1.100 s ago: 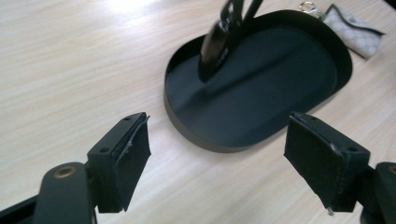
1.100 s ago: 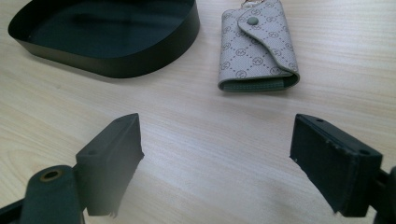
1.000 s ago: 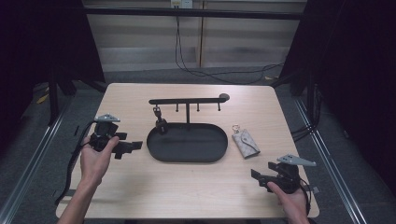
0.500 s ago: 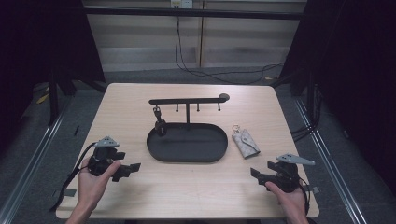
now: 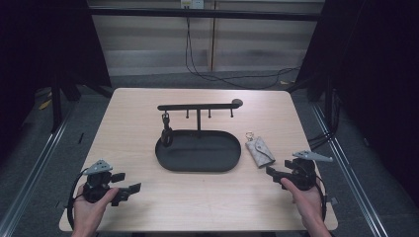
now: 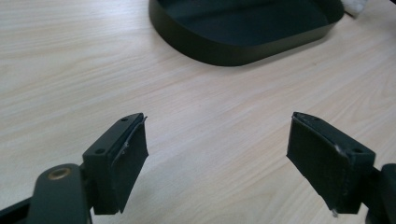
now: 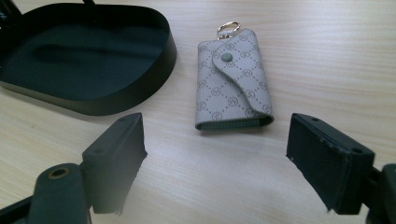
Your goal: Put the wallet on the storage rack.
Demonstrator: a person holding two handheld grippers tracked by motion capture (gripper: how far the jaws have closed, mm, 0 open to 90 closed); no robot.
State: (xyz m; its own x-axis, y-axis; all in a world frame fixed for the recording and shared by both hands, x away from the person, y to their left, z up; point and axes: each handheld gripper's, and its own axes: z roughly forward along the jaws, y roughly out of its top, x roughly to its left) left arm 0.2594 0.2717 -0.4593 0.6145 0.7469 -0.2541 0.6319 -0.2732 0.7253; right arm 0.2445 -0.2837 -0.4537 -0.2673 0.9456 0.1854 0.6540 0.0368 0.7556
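Right gripper [image 7: 217,154] spread, just reopening, nothing between jaws, near table's [image 5: 148,118] right front corner. Key pouch [image 7: 232,80] flat just ahead, beside tray [image 7: 116,105]. Left gripper [image 6: 217,154] spread, front left corner.

The premises were a laboratory or test bay fitted out for recording, not a home or shop. A single pale wood-grain counter [image 5: 148,128] stood alone on grey carpeted floor [image 5: 237,79], enclosed on both flanks by black curtains [image 5: 44,44]. Metal rails [image 5: 34,163] ran along the floor either side. A loose cable [image 5: 197,54] hung down the plain panelled back wall [image 5: 148,44] from a fitting overhead. No domestic furnishing was present beyond the fingers.
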